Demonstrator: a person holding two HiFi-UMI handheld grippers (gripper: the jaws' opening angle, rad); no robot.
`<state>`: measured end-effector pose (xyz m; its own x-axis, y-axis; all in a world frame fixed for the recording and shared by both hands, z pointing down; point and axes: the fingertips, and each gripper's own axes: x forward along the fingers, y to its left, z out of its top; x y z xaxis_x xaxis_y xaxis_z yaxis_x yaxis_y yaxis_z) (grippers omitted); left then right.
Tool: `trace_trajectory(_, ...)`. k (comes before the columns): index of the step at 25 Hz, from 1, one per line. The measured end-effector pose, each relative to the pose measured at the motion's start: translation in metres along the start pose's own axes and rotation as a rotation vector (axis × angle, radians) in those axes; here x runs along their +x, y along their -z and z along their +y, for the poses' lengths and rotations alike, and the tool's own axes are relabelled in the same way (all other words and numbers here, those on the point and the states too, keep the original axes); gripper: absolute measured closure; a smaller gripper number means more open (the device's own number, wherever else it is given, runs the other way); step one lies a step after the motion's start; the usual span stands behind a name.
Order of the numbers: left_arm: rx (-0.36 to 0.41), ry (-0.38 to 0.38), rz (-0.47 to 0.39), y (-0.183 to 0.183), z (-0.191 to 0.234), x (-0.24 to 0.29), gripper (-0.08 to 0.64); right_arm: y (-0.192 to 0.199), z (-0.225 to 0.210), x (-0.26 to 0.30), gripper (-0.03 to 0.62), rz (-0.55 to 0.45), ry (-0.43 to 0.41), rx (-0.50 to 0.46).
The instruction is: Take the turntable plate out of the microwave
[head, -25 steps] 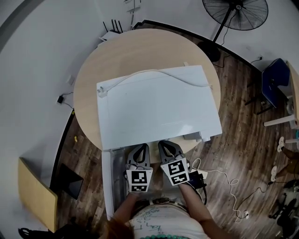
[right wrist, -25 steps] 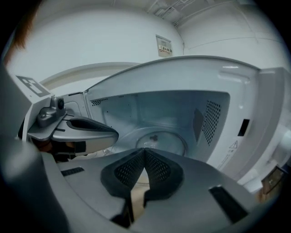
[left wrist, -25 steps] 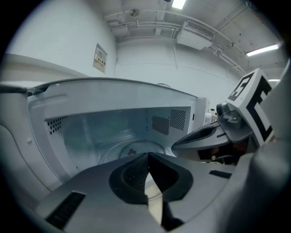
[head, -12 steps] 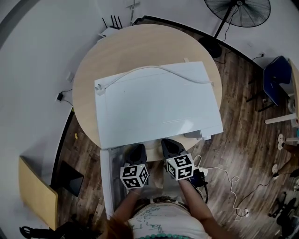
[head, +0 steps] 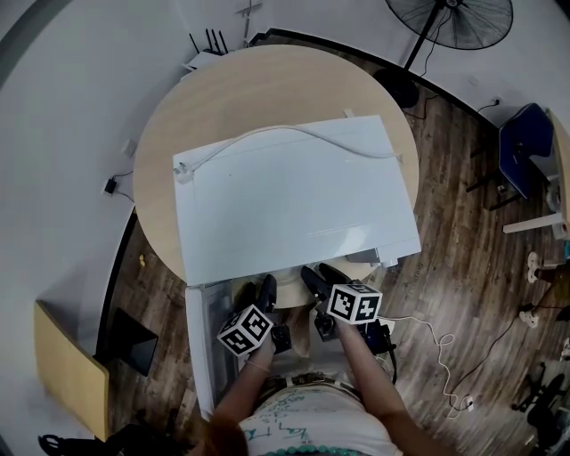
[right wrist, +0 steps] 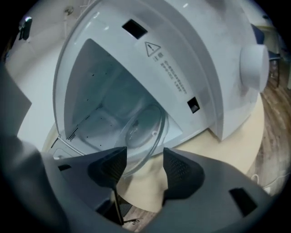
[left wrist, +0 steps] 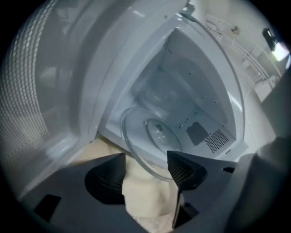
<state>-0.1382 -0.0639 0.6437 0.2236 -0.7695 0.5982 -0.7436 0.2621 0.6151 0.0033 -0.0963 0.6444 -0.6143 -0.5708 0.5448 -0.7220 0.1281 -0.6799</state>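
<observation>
A white microwave [head: 294,200] stands on a round wooden table [head: 223,98], its door [head: 203,343] swung open to the left. The clear glass turntable plate [left wrist: 150,141] lies at the cavity's mouth, its near rim past the sill. My left gripper [left wrist: 146,175] has just been opening. The plate's rim reaches the gap between its tips, and neither pad presses on it. The right gripper [right wrist: 143,168] has also just been opening, with the plate [right wrist: 141,132] just ahead of its tips. In the head view both grippers [head: 265,298] [head: 319,278] point into the opening, which hides the plate.
A white cable [head: 285,134] lies across the microwave's top. On the wooden floor are a standing fan [head: 450,22] at the back right, a blue chair [head: 525,151] at the right, loose cords [head: 427,334] and a wooden board [head: 67,370] at the left.
Both grippers have rolled outward, so their marker cubes now tilt, and have sunk toward the microwave's opening. Their jaws, together before, now stand apart.
</observation>
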Motion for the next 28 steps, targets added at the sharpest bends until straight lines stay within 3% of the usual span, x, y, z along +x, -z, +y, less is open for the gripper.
trace_trajectory(3, -0.159, 0.024, 0.001, 0.001, 0.004, 0.012, 0.276, 0.005, 0.0, 0.011, 0.345, 0.028, -0.059, 0.117)
trace_trajectory(7, -0.182, 0.078, 0.01, -0.004, 0.0, 0.03, 0.278, 0.008, 0.0, 0.021, 0.345, 0.039, -0.126, 0.266)
trace_trajectory(13, -0.248, 0.095, 0.006, -0.004, 0.007, 0.033, 0.414, 0.011, 0.003, 0.027, 0.365, 0.078, -0.156, 0.223)
trace_trajectory(28, -0.332, 0.205, 0.006, 0.013, -0.007, 0.006, 0.474, 0.002, 0.004, 0.022, 0.408, 0.035, -0.243, 0.243)
